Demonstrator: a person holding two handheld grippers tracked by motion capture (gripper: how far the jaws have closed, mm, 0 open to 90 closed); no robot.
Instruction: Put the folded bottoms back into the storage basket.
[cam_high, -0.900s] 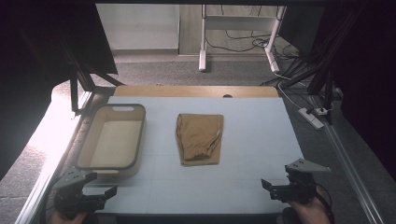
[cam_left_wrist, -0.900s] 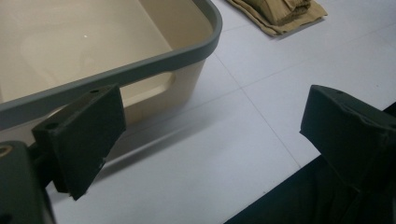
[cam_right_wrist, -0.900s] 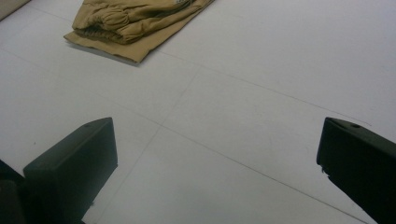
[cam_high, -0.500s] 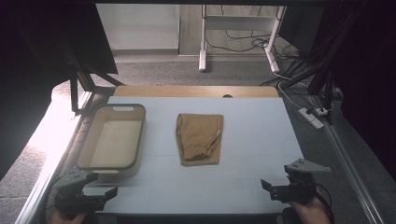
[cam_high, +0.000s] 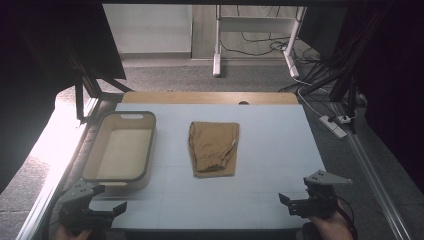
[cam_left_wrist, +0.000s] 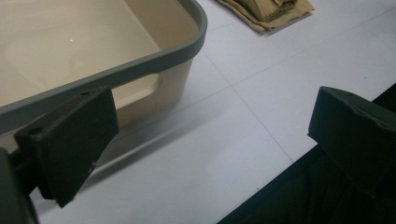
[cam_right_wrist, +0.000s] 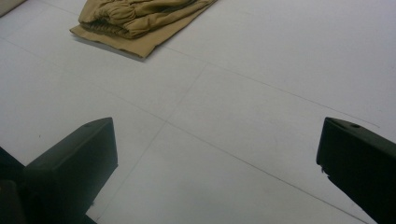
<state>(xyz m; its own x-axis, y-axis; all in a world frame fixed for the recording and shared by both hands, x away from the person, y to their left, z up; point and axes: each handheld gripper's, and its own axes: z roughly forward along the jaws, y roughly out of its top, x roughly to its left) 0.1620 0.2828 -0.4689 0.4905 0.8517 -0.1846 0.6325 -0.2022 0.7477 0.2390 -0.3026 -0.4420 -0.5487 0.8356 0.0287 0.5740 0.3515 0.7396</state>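
A folded tan garment (cam_high: 213, 148) lies flat in the middle of the white table (cam_high: 280, 145). Its near edge shows at the top of the left gripper view (cam_left_wrist: 271, 11) and of the right gripper view (cam_right_wrist: 135, 21). A beige bin with a grey rim (cam_high: 121, 146) stands to the garment's left, empty; its near corner (cam_left_wrist: 187, 42) is close in front of the left gripper. My left gripper (cam_high: 117, 209) rests at the table's front left, open and holding nothing. At the front right my right gripper (cam_high: 285, 200) is open too, its jaws wide apart over bare table.
A wooden strip (cam_high: 210, 97) runs along the table's far edge. Beyond it stand a white frame (cam_high: 255, 35) and cables on the floor. A power strip (cam_high: 335, 125) lies on the floor at the right. Dark frame struts rise at both sides.
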